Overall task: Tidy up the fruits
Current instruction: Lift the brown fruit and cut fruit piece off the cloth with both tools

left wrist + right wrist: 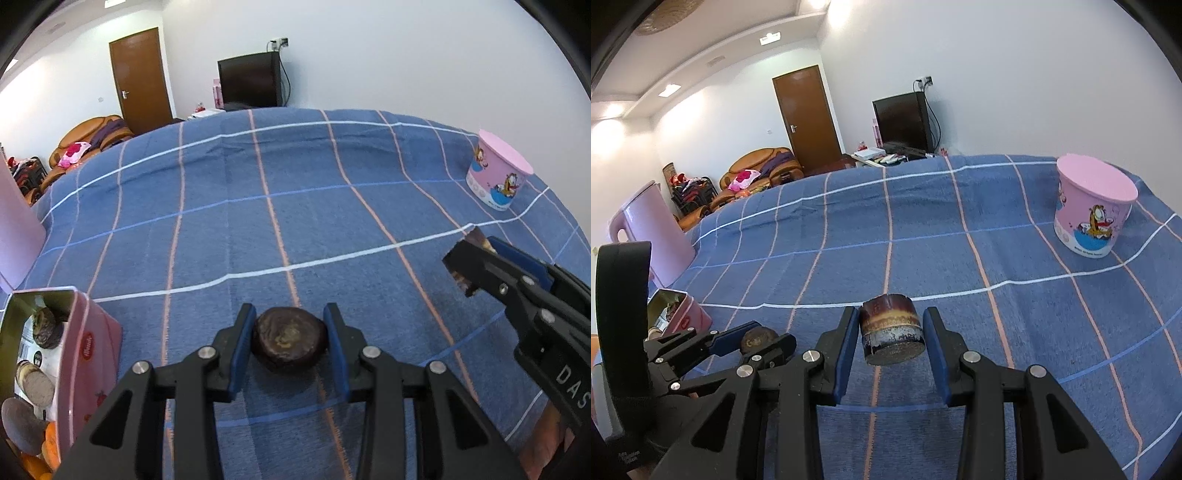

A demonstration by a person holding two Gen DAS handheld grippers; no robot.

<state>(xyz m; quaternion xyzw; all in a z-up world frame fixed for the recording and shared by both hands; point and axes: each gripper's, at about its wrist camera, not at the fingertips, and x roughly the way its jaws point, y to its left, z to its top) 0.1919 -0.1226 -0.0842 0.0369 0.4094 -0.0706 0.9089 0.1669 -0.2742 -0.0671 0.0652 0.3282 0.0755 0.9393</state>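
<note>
Cloth of blue with white and orange check lines [295,206] covered the whole table, lying mostly flat with a few shallow creases toward the far edge. A pink kettle [653,236] stood at the table's left edge. A pink lidded tub with cartoon cat print [1089,210] stood upright near the far right corner, well apart from both grippers. A pink tin [90,362] sat at the near left, open at the end facing the camera, with several round dark and pale pieces visible inside; orange fruit [48,446] showed just below its opening.

The left gripper [290,341] was clenched on a dark round cake-like piece [290,339], its blue pads pressed to both sides, the piece held low over the cloth; contact with the cloth could not be determined. The right gripper [891,334] grasped a layered cylindrical piece [891,332], dark on top and bottom with a yellow band, between its blue pads, held above the cloth near the table's centre. The two grippers sat side by side, near each other but apart.

Beyond the table stood a brown door [809,114], a dark screen [903,122] and a brown sofa [757,173].
</note>
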